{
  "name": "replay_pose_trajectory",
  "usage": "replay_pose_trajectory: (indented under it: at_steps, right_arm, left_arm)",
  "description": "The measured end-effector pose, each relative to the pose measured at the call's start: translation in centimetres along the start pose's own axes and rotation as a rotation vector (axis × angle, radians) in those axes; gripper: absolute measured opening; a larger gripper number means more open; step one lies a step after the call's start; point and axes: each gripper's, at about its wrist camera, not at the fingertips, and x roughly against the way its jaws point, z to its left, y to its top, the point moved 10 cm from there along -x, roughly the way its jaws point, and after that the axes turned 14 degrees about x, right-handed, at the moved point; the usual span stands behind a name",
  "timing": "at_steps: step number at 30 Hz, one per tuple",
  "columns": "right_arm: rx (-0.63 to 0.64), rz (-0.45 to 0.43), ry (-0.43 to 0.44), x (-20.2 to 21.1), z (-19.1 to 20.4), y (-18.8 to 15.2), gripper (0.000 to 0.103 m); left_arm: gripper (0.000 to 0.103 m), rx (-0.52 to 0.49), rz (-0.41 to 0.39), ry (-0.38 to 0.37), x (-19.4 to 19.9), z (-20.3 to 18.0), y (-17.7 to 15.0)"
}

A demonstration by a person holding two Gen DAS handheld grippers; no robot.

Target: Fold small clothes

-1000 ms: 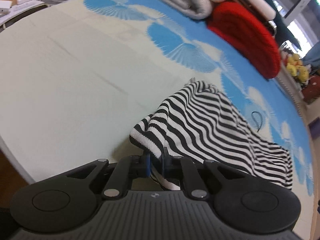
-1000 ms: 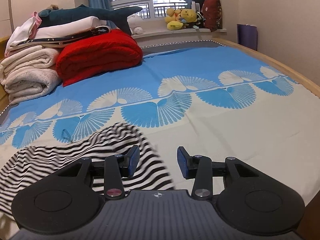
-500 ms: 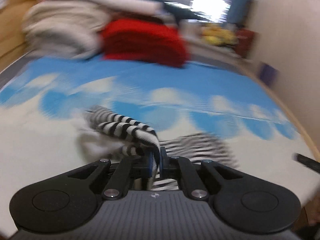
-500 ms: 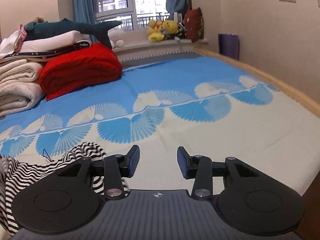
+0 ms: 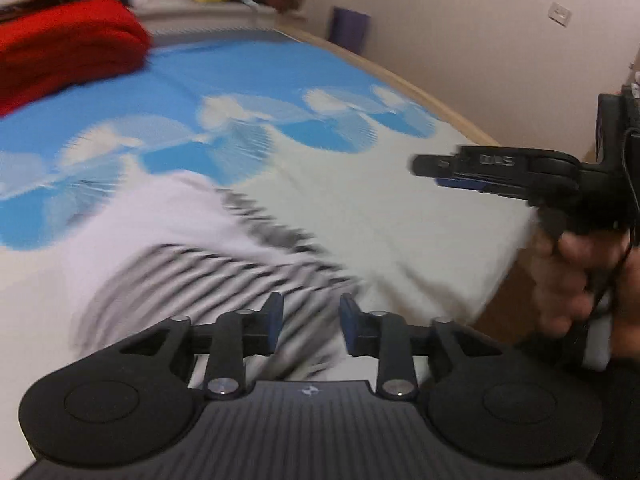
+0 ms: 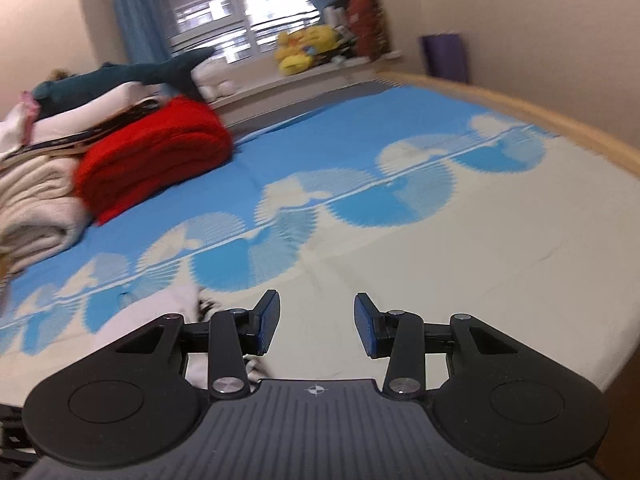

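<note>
The left gripper has just been opening its jaws, and nothing is pinched between them. Just past its tips lies the striped shirt, blurry, on the bed. To the right, a hand holds the right gripper above the bed's edge. Far ahead on the left sits a red blanket.

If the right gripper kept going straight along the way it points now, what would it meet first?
Most likely the bare cream part of the bedsheet: the right gripper is open and tilts down at it, nothing between the jaws. The striped garment lies off to its left, though depth is uncertain.
</note>
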Motion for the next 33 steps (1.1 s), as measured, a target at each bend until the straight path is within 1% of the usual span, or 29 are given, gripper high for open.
replay_pose_trajectory:
  at_steps: [3,5,6,8,9,10,11,12,13,14,16,18,22,23,26,28,29,30,31,33]
  right_arm:
    - [0.003,0.038,0.142,-1.5,2.3,0.3,0.043]
    - [0.018,0.096,0.244,-3.3,4.6,0.1,0.043]
    - [0.029,0.118,0.271,-4.1,5.6,0.0,0.043]
    - [0.051,0.167,0.331,-6.2,7.9,0.0,0.043]
    - [0.058,0.186,0.353,-7.0,8.9,-0.1,0.043]
    - [0.067,0.212,0.369,-8.1,9.7,-0.2,0.044]
    - [0.078,0.236,0.37,-9.1,10.5,-0.5,0.047]
    - [0.087,0.261,0.36,-10.1,11.0,-0.8,0.053]
    - [0.096,0.289,0.348,-11.2,11.4,-1.2,0.056]
    - [0.103,0.319,0.337,-12.1,11.7,-1.6,0.057]
    - [0.106,0.378,0.332,-13.5,12.2,-2.6,0.057]
    - [0.121,0.42,0.337,-14.0,12.6,-3.7,0.057]
    - [0.194,0.469,0.292,-14.4,12.9,-5.4,0.057]
    - [0.209,0.478,0.272,-14.3,12.8,-5.7,0.057]
    - [0.226,0.476,0.256,-13.9,12.6,-6.0,0.053]
    - [0.227,0.474,0.256,-13.5,12.3,-6.1,0.045]
    - [0.227,0.475,0.258,-13.2,12.2,-6.2,0.032]
    - [0.229,0.476,0.263,-13.0,12.0,-6.3,0.015]
    - [0.233,0.478,0.268,-12.8,11.8,-6.4,0.006]
    - [0.248,0.462,0.277,-12.5,11.7,-6.3,0.002]
  left_arm:
    - [0.037,0.044,-0.034,0.117,2.7,6.2,-0.2]
    - [0.044,0.106,-0.056,0.175,3.3,9.5,-0.1]
    - [0.044,0.153,-0.074,0.196,3.4,11.0,-0.4]
    - [0.052,0.236,-0.106,0.208,3.3,12.9,-0.2]
    - [0.055,0.276,-0.11,0.214,3.1,13.7,-0.8]
    - [0.056,0.321,-0.092,0.232,2.8,14.4,-1.4]
    - [0.056,0.379,-0.065,0.251,2.2,14.8,-1.8]
    - [0.056,0.438,-0.053,0.247,1.9,15.0,-2.0]
    - [0.06,0.463,-0.053,0.226,1.6,14.8,-1.8]
    - [0.07,0.45,-0.054,0.209,1.3,14.3,-1.5]
    - [0.079,0.403,-0.058,0.216,0.9,13.6,-1.1]
    - [0.079,0.408,-0.065,0.236,0.5,13.7,-0.6]
    - [0.079,0.478,-0.049,0.236,-0.6,14.6,-0.7]
    - [0.081,0.482,-0.043,0.236,-0.7,14.7,-0.6]
    - [0.084,0.464,-0.042,0.242,-0.9,14.9,-0.7]
    - [0.084,0.453,-0.04,0.24,-0.8,14.8,-0.9]
    - [0.084,0.453,-0.039,0.238,-0.9,14.8,-1.0]
    - [0.084,0.453,-0.037,0.235,-0.9,14.7,-0.9]
    - [0.085,0.455,-0.037,0.234,-1.0,14.6,-0.9]
    - [0.085,0.455,-0.038,0.233,-1.2,14.5,-0.9]
